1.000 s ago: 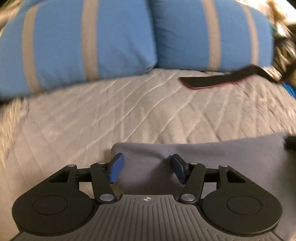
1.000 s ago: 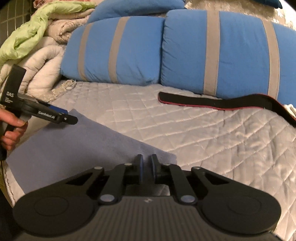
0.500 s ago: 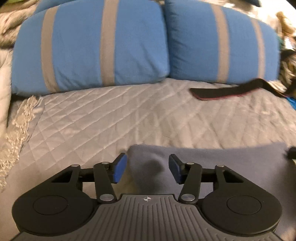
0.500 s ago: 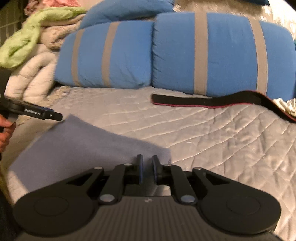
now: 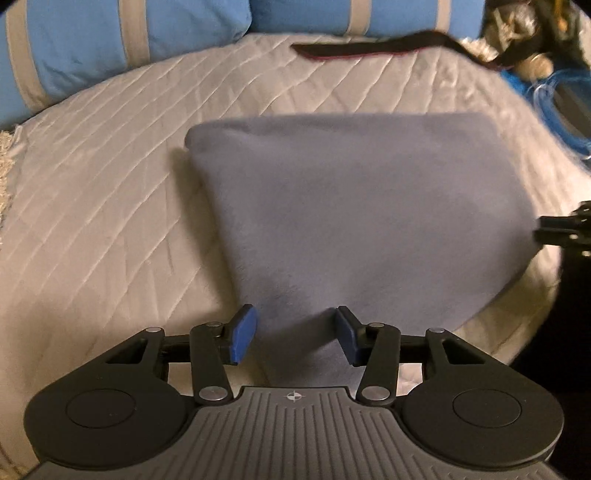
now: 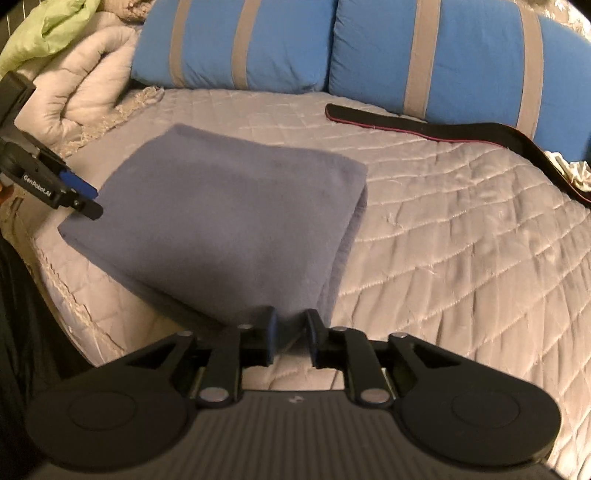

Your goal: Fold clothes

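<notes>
A grey-blue cloth (image 5: 351,206) lies folded flat in a thick rectangle on the quilted bedspread (image 5: 110,192). My left gripper (image 5: 293,328) hovers over the cloth's near edge with its blue pads well apart and nothing pressed between them. In the right wrist view the same cloth (image 6: 229,221) stretches away to the left. My right gripper (image 6: 291,328) is at its near right corner and its jaws are opening. The corner's fabric sits in the gap, not squeezed. The left gripper (image 6: 79,195) shows at the cloth's far left corner. The right gripper's tip (image 5: 561,229) pokes in at the left view's right edge.
Two blue pillows with beige stripes (image 6: 443,55) line the head of the bed. A black belt with a red edge (image 6: 424,125) lies in front of them. A pale comforter (image 6: 85,99) and a green cloth (image 6: 48,29) are heaped at the left. The bed's edge drops off dark at the lower left.
Both grippers have drawn back and tipped downward, so the cloth now lies spread out in front of them. The right jaws have widened from nearly closed. The left jaws have narrowed slightly.
</notes>
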